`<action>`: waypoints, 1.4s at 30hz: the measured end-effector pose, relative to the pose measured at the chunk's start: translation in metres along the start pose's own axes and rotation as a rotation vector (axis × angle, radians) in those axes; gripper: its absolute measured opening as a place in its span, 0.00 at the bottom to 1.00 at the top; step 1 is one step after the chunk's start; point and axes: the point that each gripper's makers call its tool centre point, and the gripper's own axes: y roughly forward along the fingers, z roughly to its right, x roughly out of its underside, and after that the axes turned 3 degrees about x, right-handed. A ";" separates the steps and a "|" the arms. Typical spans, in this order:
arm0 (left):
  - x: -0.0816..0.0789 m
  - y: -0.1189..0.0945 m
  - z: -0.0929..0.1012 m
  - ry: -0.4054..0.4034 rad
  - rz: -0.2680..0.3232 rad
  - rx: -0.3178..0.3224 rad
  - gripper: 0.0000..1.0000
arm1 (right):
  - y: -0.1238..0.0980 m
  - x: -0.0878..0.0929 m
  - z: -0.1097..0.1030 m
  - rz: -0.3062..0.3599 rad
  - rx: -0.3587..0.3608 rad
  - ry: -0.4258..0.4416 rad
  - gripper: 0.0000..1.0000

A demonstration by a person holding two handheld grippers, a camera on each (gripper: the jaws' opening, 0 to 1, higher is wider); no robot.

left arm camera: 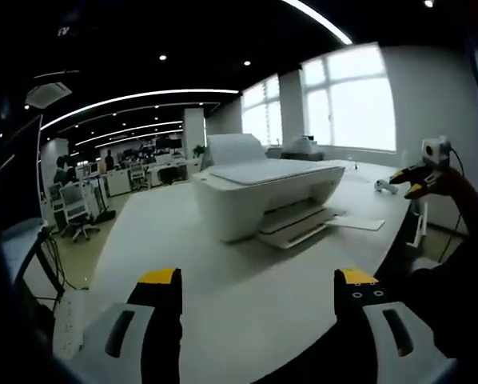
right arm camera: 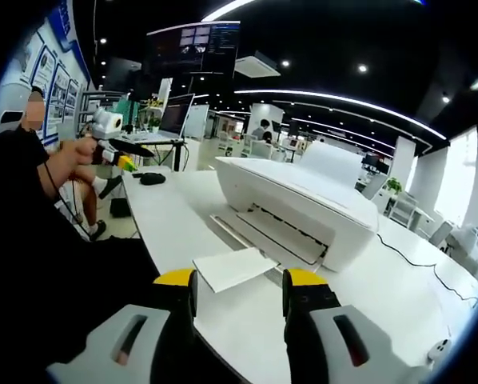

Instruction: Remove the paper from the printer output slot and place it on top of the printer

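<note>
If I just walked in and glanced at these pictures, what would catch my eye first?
Most likely the white printer, sitting in the middle of a long white table, with a sheet of paper lying at its output slot. Next, the yellow-tipped jaws of the left gripper and right gripper, both open, rising from the bottom of their views toward the printer.

an open office: bright windows (left arm camera: 347, 96) at upper right, ceiling light strips (left arm camera: 135, 100) curving upper left, desks (left arm camera: 155, 170) mid-left.

Printer (right arm camera: 303, 204): white plastic, smooth, faint sheen; paper (right arm camera: 233, 268): white, matt, flat sheet; table (left arm camera: 247, 296): white, smooth, matt top; left gripper (left arm camera: 259, 320): grey plastic, yellow-tipped jaws.
</note>
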 end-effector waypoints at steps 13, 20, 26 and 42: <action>-0.001 -0.034 0.012 0.022 0.004 -0.024 0.81 | 0.002 0.001 -0.002 -0.012 -0.010 -0.008 0.38; -0.009 -0.051 0.021 0.027 0.030 -0.024 0.81 | 0.004 0.001 -0.006 -0.023 -0.019 -0.017 0.37; -0.006 -0.062 0.019 0.004 0.029 -0.051 0.84 | 0.000 -0.007 -0.004 -0.016 -0.009 -0.027 0.36; 0.000 -0.088 0.027 0.014 0.006 -0.064 0.83 | -0.007 -0.014 -0.010 -0.033 -0.009 -0.056 0.32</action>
